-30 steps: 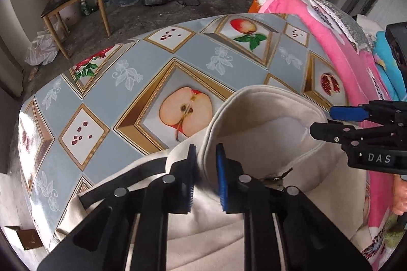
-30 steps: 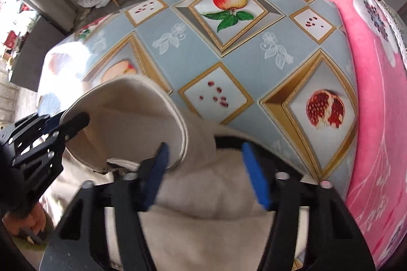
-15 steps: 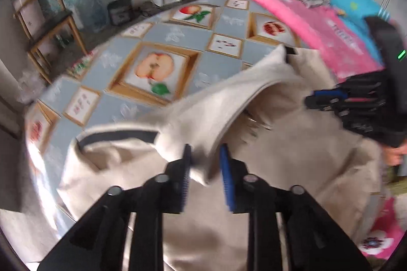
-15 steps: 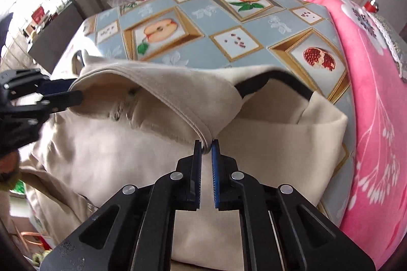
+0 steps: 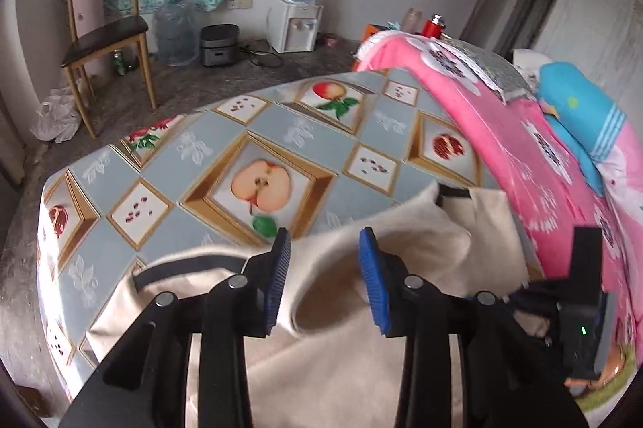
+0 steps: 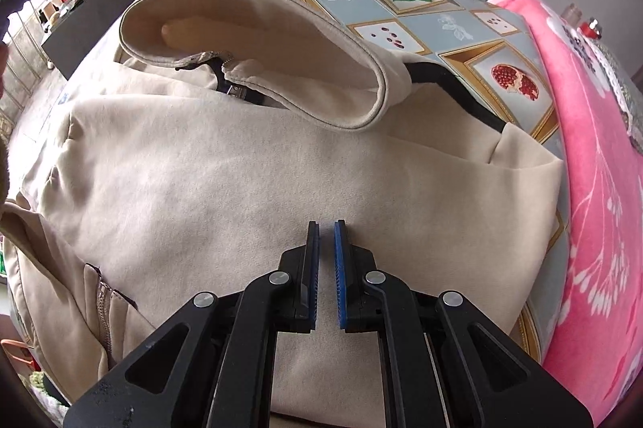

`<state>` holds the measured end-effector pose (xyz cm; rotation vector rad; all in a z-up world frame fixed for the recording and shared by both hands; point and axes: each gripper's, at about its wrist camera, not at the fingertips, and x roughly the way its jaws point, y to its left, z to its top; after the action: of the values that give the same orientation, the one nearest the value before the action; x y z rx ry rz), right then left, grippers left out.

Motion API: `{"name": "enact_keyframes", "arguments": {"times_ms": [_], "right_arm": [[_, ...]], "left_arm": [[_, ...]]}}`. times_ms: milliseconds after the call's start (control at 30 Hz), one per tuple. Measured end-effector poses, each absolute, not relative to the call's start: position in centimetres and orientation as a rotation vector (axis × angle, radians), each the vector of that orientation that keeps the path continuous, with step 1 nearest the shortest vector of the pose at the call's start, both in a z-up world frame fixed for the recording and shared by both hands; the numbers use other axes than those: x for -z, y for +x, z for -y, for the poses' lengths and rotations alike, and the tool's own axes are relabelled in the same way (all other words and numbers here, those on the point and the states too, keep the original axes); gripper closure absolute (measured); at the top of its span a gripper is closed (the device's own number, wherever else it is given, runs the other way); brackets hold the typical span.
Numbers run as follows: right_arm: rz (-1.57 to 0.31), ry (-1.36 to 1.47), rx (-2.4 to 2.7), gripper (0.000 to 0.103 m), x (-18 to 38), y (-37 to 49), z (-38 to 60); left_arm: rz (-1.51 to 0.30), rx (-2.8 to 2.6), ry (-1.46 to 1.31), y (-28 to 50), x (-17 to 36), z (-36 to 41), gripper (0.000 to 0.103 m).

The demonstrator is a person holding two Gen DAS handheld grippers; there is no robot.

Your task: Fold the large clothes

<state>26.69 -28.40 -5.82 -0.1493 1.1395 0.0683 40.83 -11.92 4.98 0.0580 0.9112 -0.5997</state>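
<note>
Cream jacket [image 6: 249, 187] released, left fingers [image 5: 277, 283] just opened, hood [image 6: 257, 66] dropped

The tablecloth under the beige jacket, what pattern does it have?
Grey-blue tablecloth with gold-framed diamond panels of fruit: apples, pomegranates, seeds. Clearest in the left wrist view.

Cream hooded jacket [image 6: 249, 187] spread on the fruit-print tablecloth [image 6: 438, 26]

It lies flat, the hood [image 6: 257, 38] folded back onto its body, black trim at the edge nearest the tablecloth's pomegranate square, zip partly visible below the hood.
</note>
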Motion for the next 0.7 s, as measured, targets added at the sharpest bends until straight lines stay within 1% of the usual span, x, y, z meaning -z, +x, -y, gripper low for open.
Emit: {"name": "enact_keyframes", "arguments": {"times_ms": [167, 300, 400, 500, 600, 700], "right_arm": [[-1.131, -0.108, -0.086, 0.096, 5.6, 26.4, 29.2], [-1.116, -0.088, -0.092, 0.095, 4.7, 25.3, 30.2], [-1.069, -0.044, -0.104, 0.095, 2.4, 24.1, 31.6], [-0.994, 0.08, -0.122, 0.091, -1.1, 23.9, 34.2], [-0.928, 0.23, -0.148, 0.09, -4.0, 25.5, 36.4], [-0.899, 0.313, -0.198, 0.09, -5.1, 28.7, 36.3]], "left_arm": [[-0.998, 0.58, 0.084, 43.2, -2.9, 13.2, 0.068], [-1.062, 0.619, 0.144, 42.4, -0.7, 14.0, 0.068], [-1.072, 0.665, 0.2, 40.8, 0.1, 14.2, 0.068], [-1.077, 0.68, 0.253, 39.5, 0.8, 14.4, 0.068], [-1.082, 0.674, 0.261, 39.0, 1.2, 14.3, 0.068], [-1.081, 0.662, 0.246, 38.8, 1.2, 14.2, 0.068]]}}
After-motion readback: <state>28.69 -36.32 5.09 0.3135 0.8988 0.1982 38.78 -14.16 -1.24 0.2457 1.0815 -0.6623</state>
